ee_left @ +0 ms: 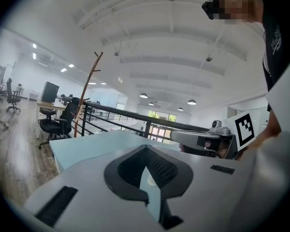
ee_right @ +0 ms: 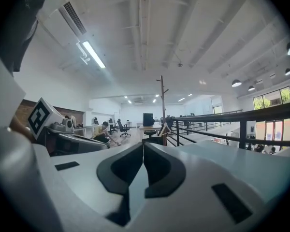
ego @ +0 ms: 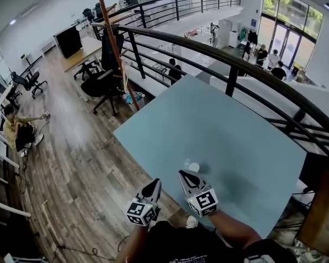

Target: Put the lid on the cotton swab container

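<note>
Object: cotton swab container [ego: 192, 166], small, round, pale.
Place: resting on the light blue table [ego: 247, 141], near its front edge.
Lid: too small to tell.

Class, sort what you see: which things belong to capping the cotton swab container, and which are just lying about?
Belong:
- small clear round plastic container piece (tub or lid, unclear)
- left gripper, shut
- right gripper, shut
- pale blue table

Just about:
- black metal railing
- black office chair
- brown wooden coat stand
</note>
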### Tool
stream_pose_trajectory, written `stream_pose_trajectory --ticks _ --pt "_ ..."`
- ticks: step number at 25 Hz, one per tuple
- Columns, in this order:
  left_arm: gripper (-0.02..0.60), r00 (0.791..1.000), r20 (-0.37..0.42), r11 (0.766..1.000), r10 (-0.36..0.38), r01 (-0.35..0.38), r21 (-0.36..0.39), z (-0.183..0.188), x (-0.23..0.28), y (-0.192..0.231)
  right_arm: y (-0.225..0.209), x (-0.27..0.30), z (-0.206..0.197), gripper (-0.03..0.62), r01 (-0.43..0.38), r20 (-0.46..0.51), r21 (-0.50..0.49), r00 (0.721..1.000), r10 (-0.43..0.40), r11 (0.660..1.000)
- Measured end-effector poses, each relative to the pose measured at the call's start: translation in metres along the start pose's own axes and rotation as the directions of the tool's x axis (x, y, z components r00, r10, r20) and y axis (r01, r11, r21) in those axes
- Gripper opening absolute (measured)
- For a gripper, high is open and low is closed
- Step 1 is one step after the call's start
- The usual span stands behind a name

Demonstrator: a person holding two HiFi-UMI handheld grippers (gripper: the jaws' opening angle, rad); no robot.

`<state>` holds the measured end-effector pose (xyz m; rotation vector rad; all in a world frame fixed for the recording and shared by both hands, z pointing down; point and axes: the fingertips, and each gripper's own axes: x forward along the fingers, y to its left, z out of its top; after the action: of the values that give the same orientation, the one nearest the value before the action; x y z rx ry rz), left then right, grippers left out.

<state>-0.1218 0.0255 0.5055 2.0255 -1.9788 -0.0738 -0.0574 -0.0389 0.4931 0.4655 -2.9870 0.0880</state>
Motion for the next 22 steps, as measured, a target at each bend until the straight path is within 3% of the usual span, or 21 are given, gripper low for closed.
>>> stream_pose_trajectory --ticks 6,12,17,22 --pt "0.011 0.999 -0.021 0.999 -0.049 0.049 -0.006 -0.007 0.035 0.012 -0.027 0.021 -0.005 0.018 0.044 0.008 0.016 0.999 -0.044 0.999" --pt "0.011 0.986 -0.050 0.987 -0.158 0.159 0.013 -0.006 0.078 0.034 -0.056 0.047 -0.008 0.018 0.145 0.003 0.032 0.989 -0.146 0.989" --pt "0.011 0.960 -0.088 0.963 -0.265 0.268 0.031 0.005 0.111 0.048 -0.078 0.057 -0.004 0.018 0.279 0.009 0.039 0.960 -0.279 0.960" --pt "0.011 0.923 -0.111 0.924 -0.369 0.377 0.064 0.011 0.130 0.053 -0.088 0.057 -0.008 0.018 0.386 -0.005 0.041 0.922 -0.386 0.922"
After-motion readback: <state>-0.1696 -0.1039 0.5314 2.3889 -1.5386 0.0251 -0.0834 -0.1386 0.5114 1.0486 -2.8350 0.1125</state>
